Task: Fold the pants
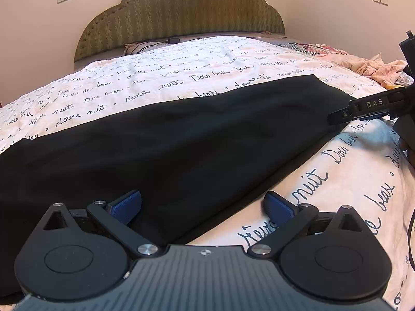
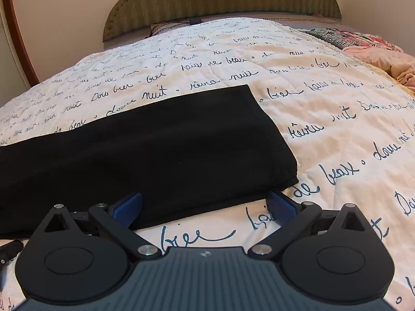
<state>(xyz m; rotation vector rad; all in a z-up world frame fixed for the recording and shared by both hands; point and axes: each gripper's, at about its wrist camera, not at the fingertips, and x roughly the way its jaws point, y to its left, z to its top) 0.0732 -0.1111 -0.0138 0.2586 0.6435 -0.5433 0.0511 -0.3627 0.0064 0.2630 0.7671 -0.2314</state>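
A bedroom with pale walls and a green padded headboard (image 1: 181,13) frames a bed covered by a white quilt (image 2: 324,119) printed with black script. On that quilt lie the black pants (image 1: 168,140), stretched out as one long, narrow band across the near part of the bed. They look already doubled lengthwise, one leg over the other, though the dark cloth hides the layers, so that is a judgement. The hem end (image 2: 272,140) lies flat and square on the right; the other end runs out of view to the left.

The left gripper (image 1: 203,204) has its blue fingers (image 1: 127,204) spread apart, one over the cloth and one over bare quilt, straddling the near edge about midway along. The right gripper (image 2: 205,204) is likewise spread, straddling the near corner of the hem end. Neither holds any cloth.

So the lengthwise fold appears done, and the crosswise folds, bringing the hem toward the waist, are left. Both grippers seem poised to pinch the near edge for that. Crumpled pink bedding (image 2: 384,57) sits well apart at the far right.
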